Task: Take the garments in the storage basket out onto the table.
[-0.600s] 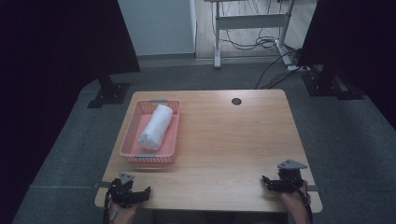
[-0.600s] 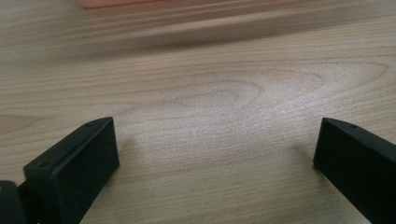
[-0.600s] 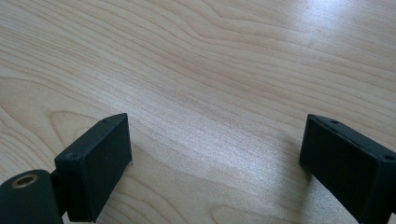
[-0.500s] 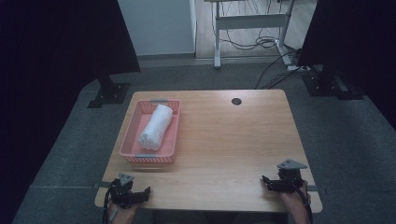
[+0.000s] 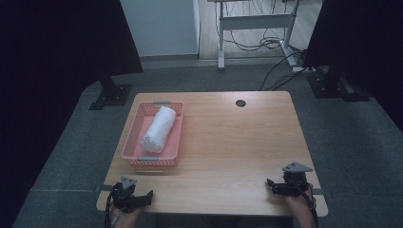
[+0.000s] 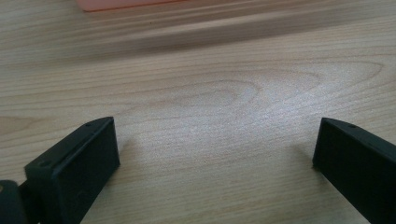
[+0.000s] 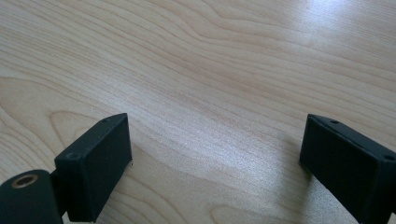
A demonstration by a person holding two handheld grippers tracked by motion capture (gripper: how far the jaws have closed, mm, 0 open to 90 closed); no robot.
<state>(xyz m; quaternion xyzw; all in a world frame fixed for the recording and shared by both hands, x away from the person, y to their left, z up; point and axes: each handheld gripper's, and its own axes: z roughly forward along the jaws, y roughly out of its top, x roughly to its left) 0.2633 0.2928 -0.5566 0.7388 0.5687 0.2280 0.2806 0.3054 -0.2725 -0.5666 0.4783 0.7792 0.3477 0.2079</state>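
The table (image 5: 228, 142) is a rectangular wooden top with pale, visible grain, standing on grey carpet. A small dark round hole (image 5: 240, 103) sits near the far edge, right of centre. A pink basket (image 5: 134, 137) with slatted walls occupies the far-left quarter of the table, its long side running from the far edge toward the near edge. A rolled white towel (image 5: 157, 129) lies inside it, lengthwise and slightly askew, its far end close to the basket's far wall.

The left gripper (image 5: 138, 199) rests at the near-left corner of the table, just short of the basket's near wall. Its jaws stand wide apart with bare wood between them, as the left gripper view confirms. The right gripper (image 5: 277, 186) rests at the near-right corner, well apart from the basket. Its jaws are likewise spread wide over bare grain, holding nothing.

Beyond the table, dark panels on black floor stands flank the room at left and right. A white desk frame (image 5: 254, 21) stands at the back with loose cables on the floor beneath.
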